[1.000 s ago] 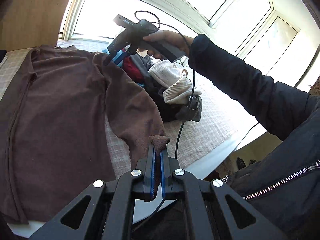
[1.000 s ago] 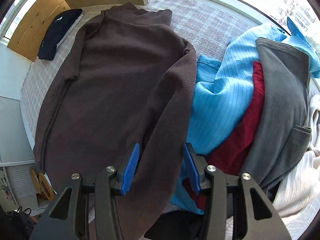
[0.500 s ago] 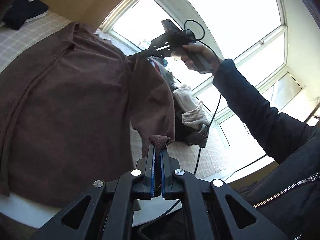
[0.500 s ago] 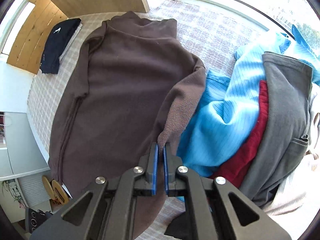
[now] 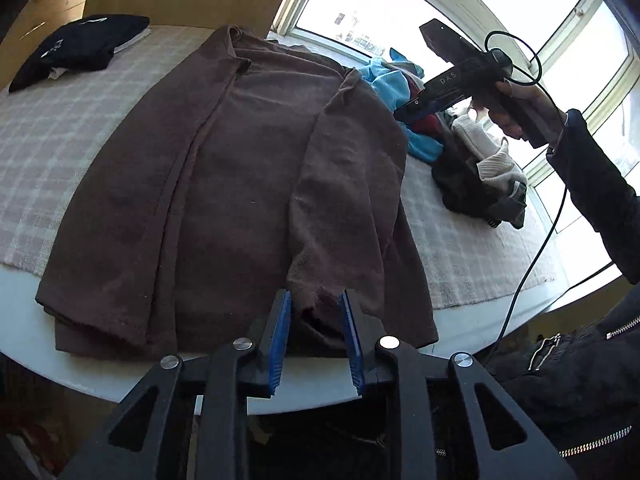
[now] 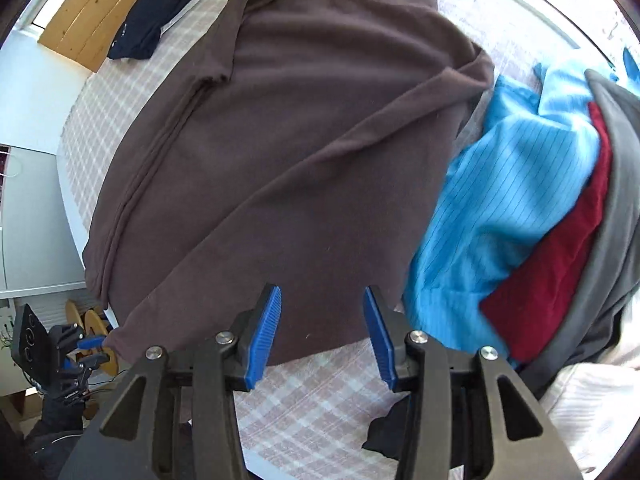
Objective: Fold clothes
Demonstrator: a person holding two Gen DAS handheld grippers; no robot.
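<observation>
Right now a brown fleece sweater [image 5: 248,184] lies spread flat on a checked cloth [image 5: 60,148] that covers the white bench [image 5: 320,384], its collar toward the window [image 5: 400,4] and its hem at the near edge. One sleeve [image 5: 344,200] is folded in across the body, and its cuff sits between the blue pads of the left claw [image 5: 316,336]. That claw's jaws are opening, and the pads stand just clear of the cuff on both sides. From the other camera, the right claw [image 6: 322,330] hangs over the sweater's side edge near the cloth, its jaws opening too with nothing between them, only fabric below. In the left view a hand [image 5: 524,108] in a dark sleeve holds this claw up over the pile. Just beside the sweater, a heap of unfolded clothes waits: a light blue striped shirt [image 6: 504,200], a red garment [image 6: 560,256], a grey one [image 6: 624,200] and a cream knit [image 5: 492,156]. At the far corner of the cloth rests a folded navy garment [image 5: 80,48].
</observation>
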